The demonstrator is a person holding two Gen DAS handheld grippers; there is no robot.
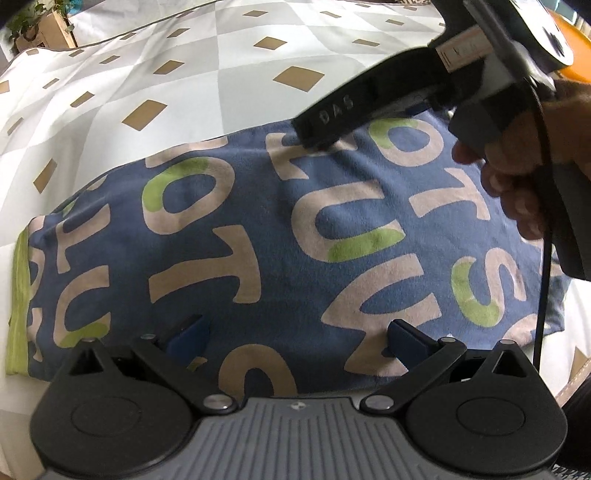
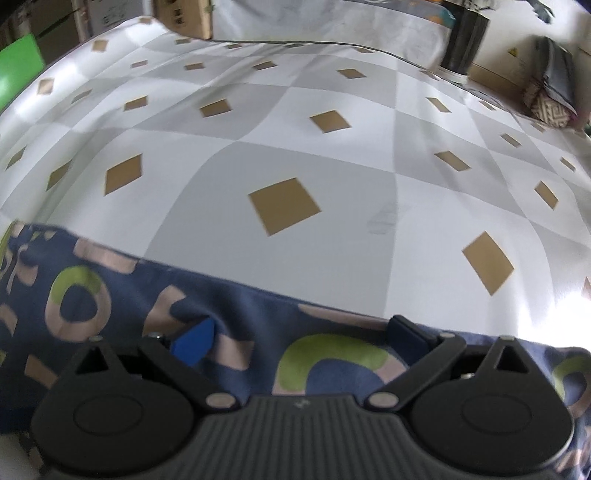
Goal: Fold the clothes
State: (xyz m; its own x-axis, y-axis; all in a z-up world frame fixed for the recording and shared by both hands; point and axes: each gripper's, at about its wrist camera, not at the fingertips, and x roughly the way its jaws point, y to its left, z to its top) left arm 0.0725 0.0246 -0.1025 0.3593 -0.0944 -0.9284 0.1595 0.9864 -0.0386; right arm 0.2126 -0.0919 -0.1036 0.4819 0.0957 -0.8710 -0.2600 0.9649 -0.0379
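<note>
A blue garment (image 1: 280, 236) with large pink and green letters lies folded flat on the table, with a green hem (image 1: 18, 295) at its left end. My left gripper (image 1: 295, 338) is open and hovers over the garment's near edge, holding nothing. My right gripper (image 2: 301, 338) is open over the garment's far edge (image 2: 229, 306), empty. In the left wrist view the right gripper (image 1: 317, 136) reaches in from the upper right, its fingertips at the garment's far edge.
The table wears a white and grey checked cloth with tan diamonds (image 2: 284, 205). A cardboard box (image 2: 184, 18) and a dark cylinder (image 2: 465, 40) stand at the far edge. A plant (image 1: 33, 22) stands at the far left.
</note>
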